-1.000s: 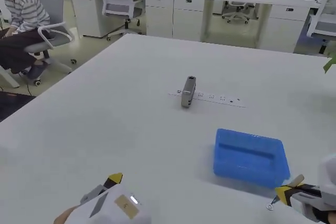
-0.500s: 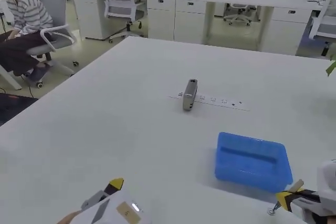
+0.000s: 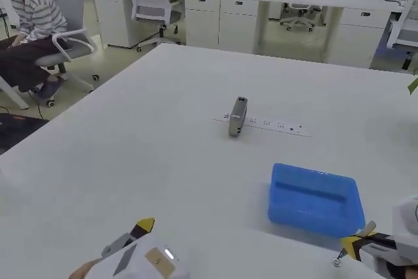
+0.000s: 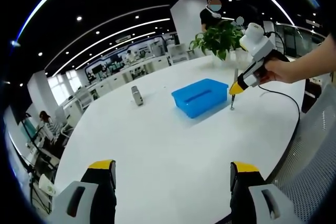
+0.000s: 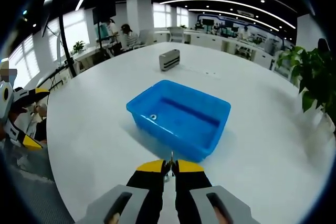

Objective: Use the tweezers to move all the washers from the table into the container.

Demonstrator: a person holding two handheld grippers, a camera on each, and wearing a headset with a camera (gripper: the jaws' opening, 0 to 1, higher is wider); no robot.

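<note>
The blue container (image 3: 315, 197) sits at the table's front right, with one small washer (image 5: 153, 117) on its floor. My right gripper (image 3: 356, 243) hovers just in front of its near right corner, shut on thin metal tweezers (image 4: 231, 95) that point down at the table. Whether their tip (image 3: 337, 261) grips a washer is too small to tell. In its own view the right gripper (image 5: 170, 166) has both jaws pressed together on the tweezers (image 5: 171, 157). Several tiny washers (image 3: 277, 124) lie in a row mid-table. My left gripper (image 4: 172, 169) is open and empty at the front left (image 3: 140, 227).
A grey metal block (image 3: 237, 115) stands at the left end of the washer row. The white table (image 3: 150, 155) is bare around it. A potted plant (image 5: 310, 77) is off to the right, and a seated person (image 3: 26, 24) and office chairs are beyond the far left edge.
The view has shifted slightly. The right gripper still holds the tweezers by the container's near right corner, and the left gripper stays low and open.
</note>
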